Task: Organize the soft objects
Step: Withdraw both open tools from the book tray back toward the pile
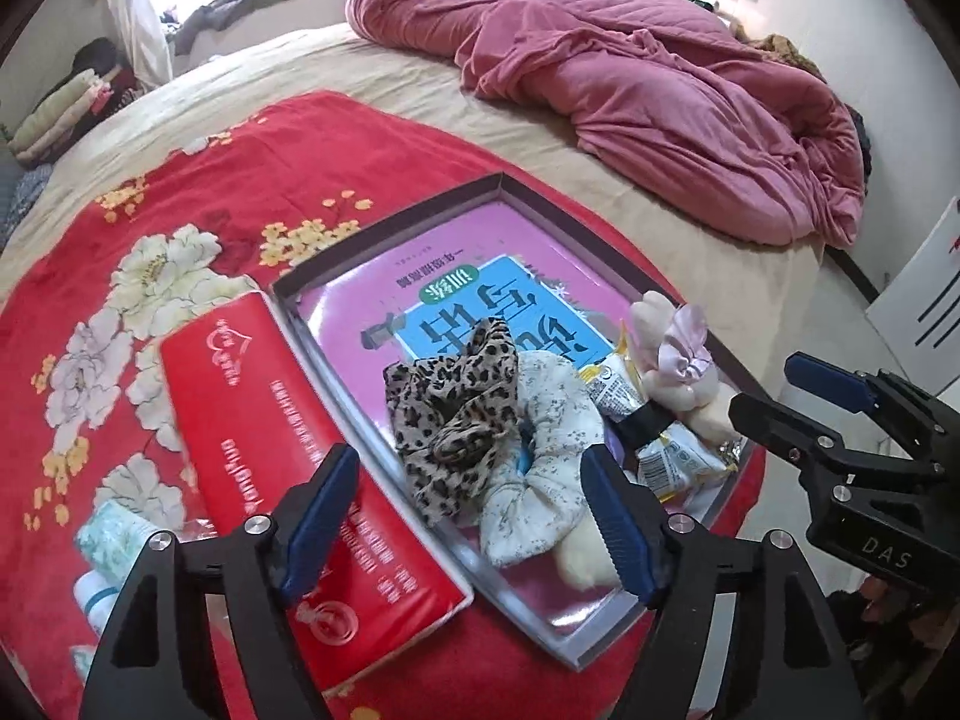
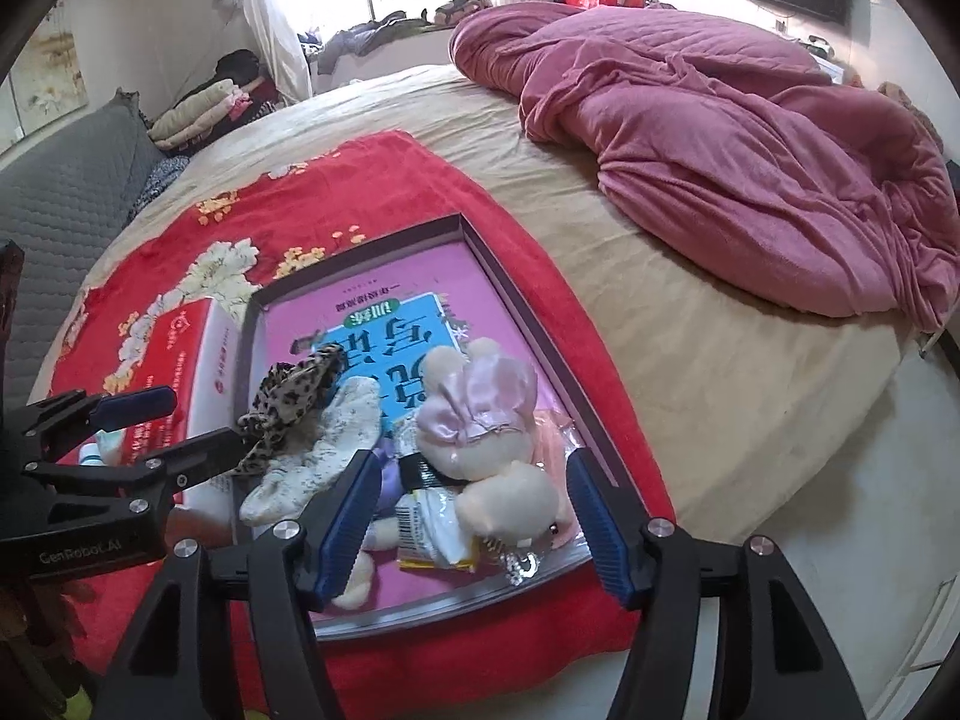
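Note:
A shallow grey box tray lies on a red floral blanket and holds a pink and blue book. On the book lie a leopard-print scrunchie, a white floral scrunchie, a snack packet and a cream plush bunny with a pink bow. My left gripper is open above the scrunchies. My right gripper is open around the bunny's lower part, and it also shows in the left wrist view.
A red tissue pack lies left of the tray, with small white and green items beside it. A crumpled pink duvet covers the far bed. Folded clothes sit at the back left.

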